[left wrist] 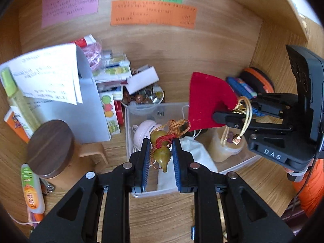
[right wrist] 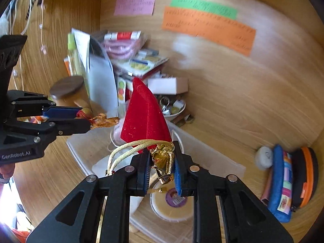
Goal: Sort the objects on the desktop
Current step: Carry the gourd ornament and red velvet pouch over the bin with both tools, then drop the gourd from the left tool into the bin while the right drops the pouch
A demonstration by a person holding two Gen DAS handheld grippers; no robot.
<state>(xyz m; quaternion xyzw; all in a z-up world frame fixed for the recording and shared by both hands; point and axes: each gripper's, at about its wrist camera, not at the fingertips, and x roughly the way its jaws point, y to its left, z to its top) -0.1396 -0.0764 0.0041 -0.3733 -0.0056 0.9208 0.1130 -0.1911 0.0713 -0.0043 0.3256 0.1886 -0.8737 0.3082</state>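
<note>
The left gripper [left wrist: 161, 158] had its jaws closed narrowly on a small green gourd charm [left wrist: 161, 151], whose red cord and orange tassel [left wrist: 178, 124] trailed toward twelve o'clock. It hung over a clear plastic bin [left wrist: 129, 133] on the wooden counter [left wrist: 162, 212]. In the bin lay a white round case [left wrist: 141, 131], a white cloth pouch [left wrist: 198, 154] and a pale lidded tub [left wrist: 222, 149].

At three o'clock in the left wrist view, the right gripper [left wrist: 235, 113] had its jaws clamped on the gold-lined neck of a red velvet pouch [left wrist: 208, 101], above the bin's far right side; its gold drawstring [left wrist: 246, 117] looped down beside the jaws. From the right wrist, that pouch [right wrist: 144, 117] rose toward twelve o'clock, with zip cases [right wrist: 283, 182] at four o'clock.
</note>
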